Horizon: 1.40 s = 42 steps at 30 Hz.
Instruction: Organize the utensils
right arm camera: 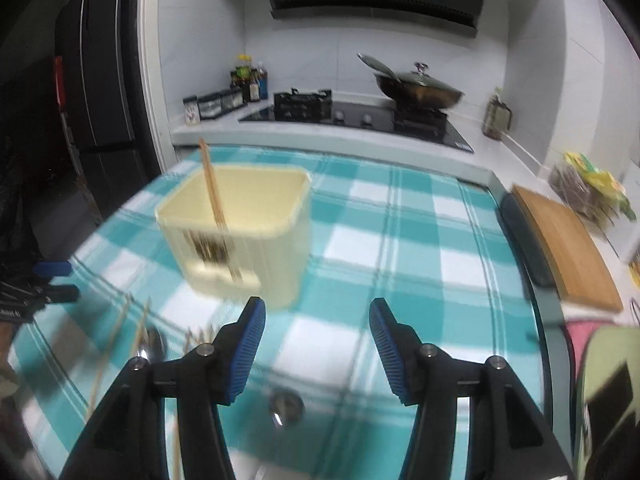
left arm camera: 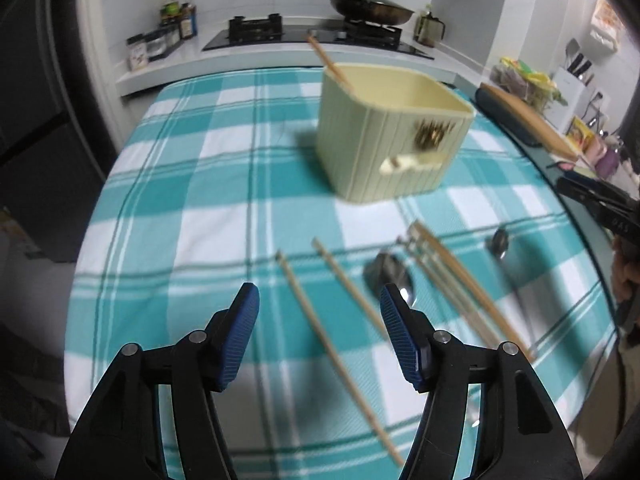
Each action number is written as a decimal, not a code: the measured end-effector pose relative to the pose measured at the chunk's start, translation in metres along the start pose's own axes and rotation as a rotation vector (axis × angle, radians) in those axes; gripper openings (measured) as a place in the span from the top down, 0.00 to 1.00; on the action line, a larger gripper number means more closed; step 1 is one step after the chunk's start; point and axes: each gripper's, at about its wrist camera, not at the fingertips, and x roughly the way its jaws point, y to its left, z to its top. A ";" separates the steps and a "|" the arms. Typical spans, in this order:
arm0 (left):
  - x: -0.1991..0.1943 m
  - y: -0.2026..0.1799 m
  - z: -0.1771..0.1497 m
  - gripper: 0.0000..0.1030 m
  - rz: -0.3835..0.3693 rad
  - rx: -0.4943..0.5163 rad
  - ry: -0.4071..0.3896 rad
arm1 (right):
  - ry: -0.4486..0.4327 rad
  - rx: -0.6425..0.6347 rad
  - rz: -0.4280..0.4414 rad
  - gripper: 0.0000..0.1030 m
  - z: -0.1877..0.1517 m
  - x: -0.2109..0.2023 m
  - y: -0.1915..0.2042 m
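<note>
Hovering empty with jaws apart, the left gripper and right gripper faced loose chopsticks and spoons; one chopstick stood in the holder at twelve o'clock.

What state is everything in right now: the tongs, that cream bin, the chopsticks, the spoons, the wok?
left tongs: open, empty
right tongs: open, empty
cream bin: upright, one chopstick leaning inside
chopstick in bin: tilted, sticking out over the rim
loose chopsticks: lying flat on the checked cloth
spoons: lying on the cloth
wok: on the stove, lid on
</note>
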 end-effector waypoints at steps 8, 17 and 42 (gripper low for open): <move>0.025 0.037 -0.052 0.36 0.125 -0.123 -0.008 | 0.109 0.125 -0.192 0.46 -0.119 -0.002 -0.041; 0.052 0.050 -0.062 0.35 0.205 -0.108 -0.017 | 0.157 0.183 -0.216 0.44 -0.148 0.008 -0.052; 0.064 0.055 -0.065 0.00 0.189 -0.131 0.009 | 0.160 0.210 -0.213 0.35 -0.149 0.010 -0.056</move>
